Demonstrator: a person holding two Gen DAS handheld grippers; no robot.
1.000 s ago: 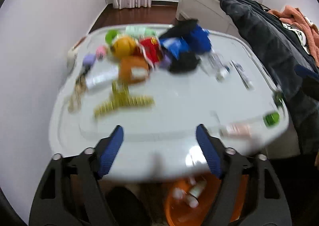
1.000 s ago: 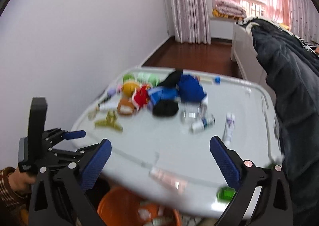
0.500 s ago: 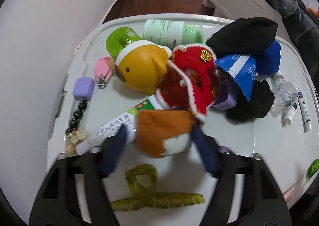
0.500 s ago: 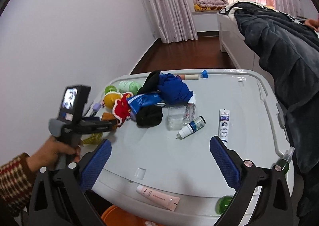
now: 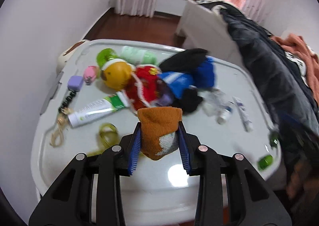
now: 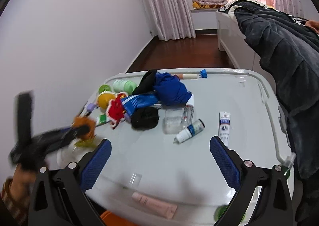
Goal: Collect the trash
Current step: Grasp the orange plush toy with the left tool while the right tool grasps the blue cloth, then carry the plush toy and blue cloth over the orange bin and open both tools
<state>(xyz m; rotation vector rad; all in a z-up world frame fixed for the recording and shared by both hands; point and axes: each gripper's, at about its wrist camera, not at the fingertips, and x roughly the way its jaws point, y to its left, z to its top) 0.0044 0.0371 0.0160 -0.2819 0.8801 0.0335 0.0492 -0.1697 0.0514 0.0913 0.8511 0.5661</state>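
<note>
My left gripper is shut on an orange knit sock with a grey-white toe and holds it above the white table. In the right wrist view that gripper shows blurred at the left with the orange sock. My right gripper is open and empty above the table's front part. Ahead of it lie a small white bottle, a white tube and a pink tube at the front edge.
A pile of a yellow ball, red knit piece, blue cloth and black socks fills the table's far left. A toothpaste tube and green hair clip lie near. An orange bin sits below. A bed stands at right.
My left gripper closed on the orange sock and lifted it back off the table. The right gripper stayed open and shifted slightly.
</note>
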